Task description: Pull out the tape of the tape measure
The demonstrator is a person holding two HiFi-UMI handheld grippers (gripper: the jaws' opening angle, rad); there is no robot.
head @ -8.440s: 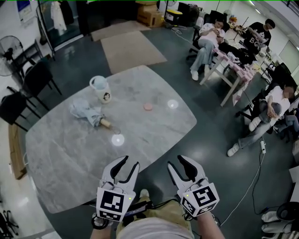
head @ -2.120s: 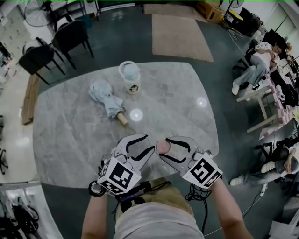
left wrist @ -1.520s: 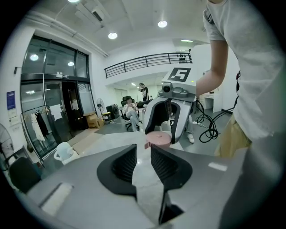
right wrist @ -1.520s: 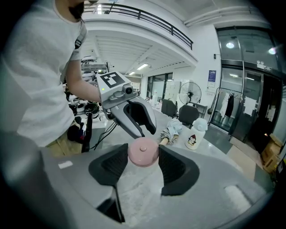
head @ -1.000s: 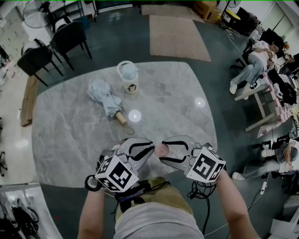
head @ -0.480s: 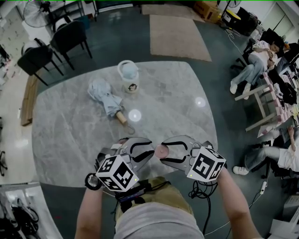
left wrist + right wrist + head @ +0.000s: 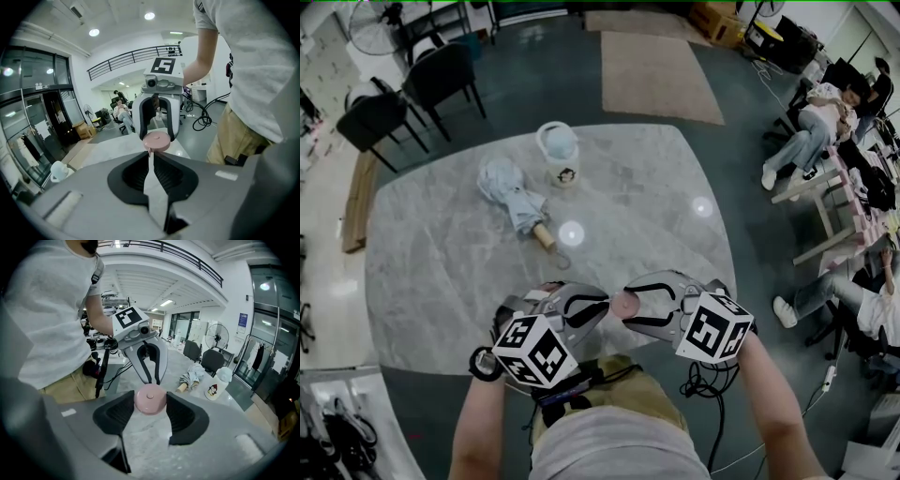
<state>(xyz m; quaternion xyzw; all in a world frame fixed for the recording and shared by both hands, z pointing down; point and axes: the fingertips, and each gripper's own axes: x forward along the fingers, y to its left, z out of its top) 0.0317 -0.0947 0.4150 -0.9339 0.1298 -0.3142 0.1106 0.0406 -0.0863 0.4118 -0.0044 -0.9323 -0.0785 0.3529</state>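
Observation:
A round pink tape measure (image 7: 624, 301) hangs over the marble table's near edge, with my right gripper (image 7: 625, 303) shut on its case. In the right gripper view the case (image 7: 150, 399) sits squeezed between the two black pads. My left gripper (image 7: 605, 305) faces it from the left, tip to tip. Its jaws are closing, and in the left gripper view the narrowed tips (image 7: 150, 153) pinch the small tab that hangs below the pink case (image 7: 156, 140). No length of tape shows.
A folded pale blue umbrella (image 7: 514, 202) and a white lidded bottle with a cartoon print (image 7: 558, 155) lie at the back of the grey marble table (image 7: 441, 272). Black chairs (image 7: 441, 75) stand beyond it. People sit at desks on the right (image 7: 820, 122).
The left jaws spread wider half a second ago and have now come together at the tape measure's tab. The right gripper and the pink case have stayed in place.

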